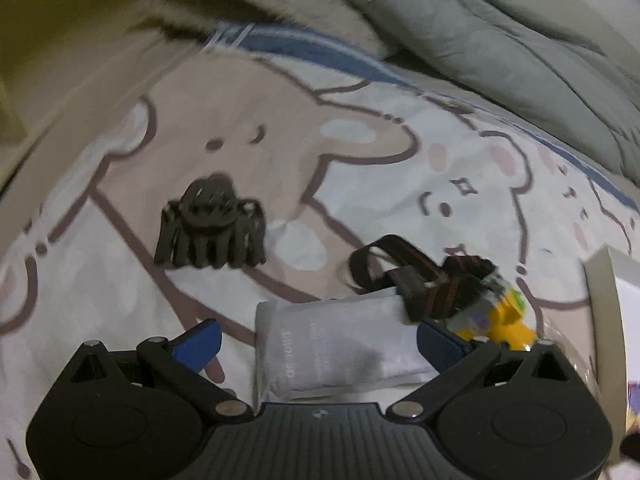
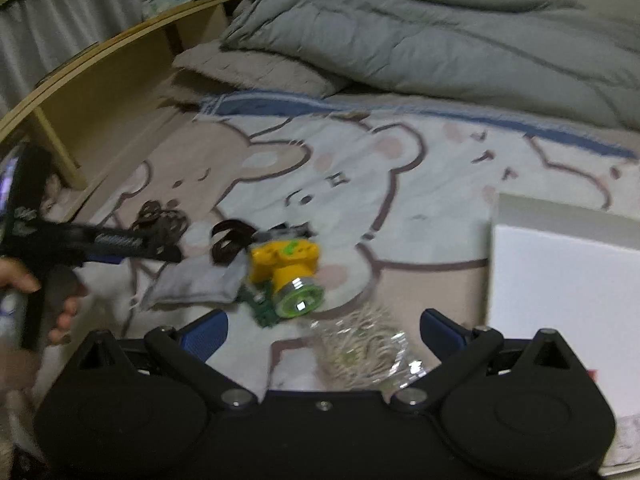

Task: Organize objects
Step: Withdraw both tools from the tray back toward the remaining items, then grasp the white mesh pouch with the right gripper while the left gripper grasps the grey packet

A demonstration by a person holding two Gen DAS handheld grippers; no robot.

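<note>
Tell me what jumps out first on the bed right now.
The bright yellow plastic headlamp with its brown elastic strap lies mid-bedspread, partly over a flat grey pouch. A dark brown claw hair clip sits apart to its left, and a white box stands at the right. Both open grippers, left gripper and right gripper, hold nothing.

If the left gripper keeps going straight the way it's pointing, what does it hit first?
Most likely the grey pouch, which already lies between the open fingers of the left gripper. Just beyond it sits the brown strap of the yellow headlamp; depth is hard to judge.
</note>
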